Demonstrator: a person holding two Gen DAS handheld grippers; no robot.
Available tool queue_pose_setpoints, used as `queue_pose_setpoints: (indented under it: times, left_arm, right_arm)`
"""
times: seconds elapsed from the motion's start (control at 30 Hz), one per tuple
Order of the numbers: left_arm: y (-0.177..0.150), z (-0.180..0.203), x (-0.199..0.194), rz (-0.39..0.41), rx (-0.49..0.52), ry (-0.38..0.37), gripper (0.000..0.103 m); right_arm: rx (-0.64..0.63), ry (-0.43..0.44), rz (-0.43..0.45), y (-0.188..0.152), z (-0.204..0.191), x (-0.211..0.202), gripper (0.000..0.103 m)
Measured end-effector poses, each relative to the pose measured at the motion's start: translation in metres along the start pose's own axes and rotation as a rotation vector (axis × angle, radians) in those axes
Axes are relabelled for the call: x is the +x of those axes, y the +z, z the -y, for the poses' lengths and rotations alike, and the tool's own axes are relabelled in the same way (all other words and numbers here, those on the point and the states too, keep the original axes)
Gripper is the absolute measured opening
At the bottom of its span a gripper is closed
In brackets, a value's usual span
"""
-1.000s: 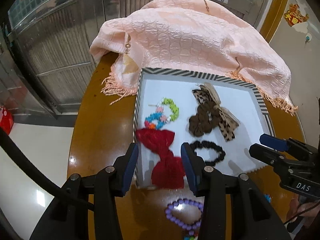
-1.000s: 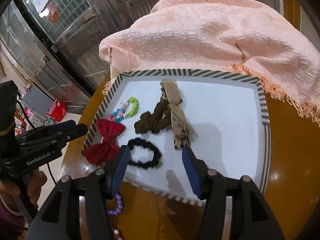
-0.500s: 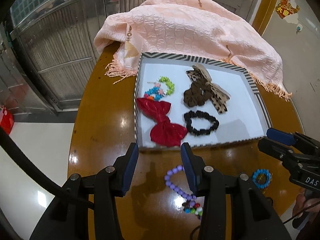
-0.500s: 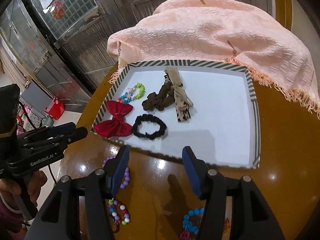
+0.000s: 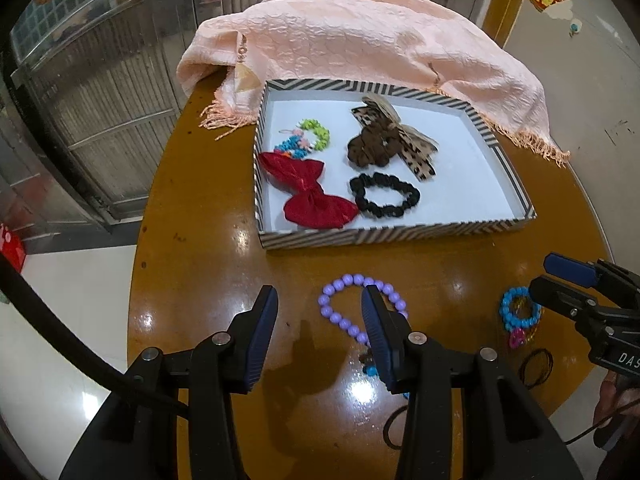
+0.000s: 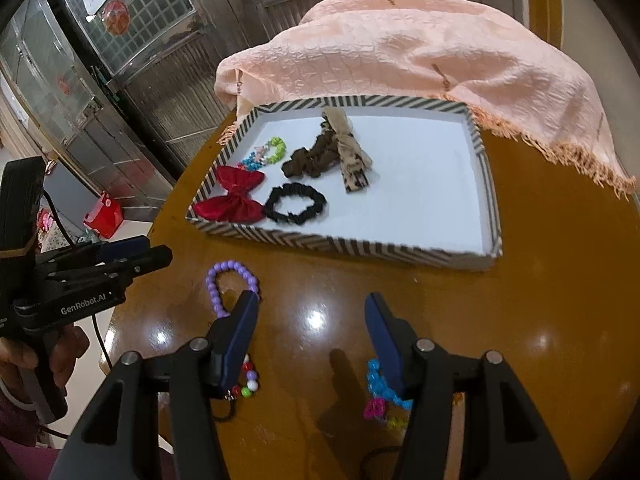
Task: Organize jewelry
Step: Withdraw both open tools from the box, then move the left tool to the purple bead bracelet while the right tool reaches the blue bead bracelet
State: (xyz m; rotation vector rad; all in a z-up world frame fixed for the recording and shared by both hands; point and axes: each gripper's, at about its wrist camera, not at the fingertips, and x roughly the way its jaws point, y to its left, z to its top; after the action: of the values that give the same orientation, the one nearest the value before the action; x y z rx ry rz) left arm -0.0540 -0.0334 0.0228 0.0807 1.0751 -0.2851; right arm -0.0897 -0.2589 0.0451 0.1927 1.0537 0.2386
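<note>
left hand-held gripper (image 5: 319, 322): fingers standing apart, hovering over the purple bead bracelet (image 5: 358, 307) on the surface (image 5: 200, 272)
right hand-held gripper (image 6: 310, 334): fingers standing apart, gripping nothing, blue bracelet (image 6: 382, 386) lying beneath it
tray (image 5: 392, 234): holding a red bow (image 5: 308, 194), black scrunchie (image 5: 385, 195), brown scrunchie (image 5: 374, 148)
cloth (image 5: 360, 40): lying behind the tray

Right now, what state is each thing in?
Left gripper: open, empty.
Right gripper: open, empty.
Striped tray: on table, holding four pieces.
Red bow: in tray.
Black scrunchie: in tray.
Purple bead bracelet: on table, outside tray.
Blue bead bracelet: on table, outside tray.
</note>
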Motion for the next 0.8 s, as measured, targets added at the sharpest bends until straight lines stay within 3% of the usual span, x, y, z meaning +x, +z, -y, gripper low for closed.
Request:
queue_pose_setpoints:
  times: [0.5, 0.8]
  left_arm:
    - [-0.018, 0.007, 0.003, -0.029, 0.007, -0.017, 0.038]
    - [-0.029, -0.016, 0.012, -0.085, -0.086, -0.085, 0.038]
  right_arm:
    - [0.064, -0.038, -0.013, -0.034, 0.029, -0.017, 0.059]
    - [0.059, -0.081, -0.043, -0.052, 0.046, -0.022, 0.059]
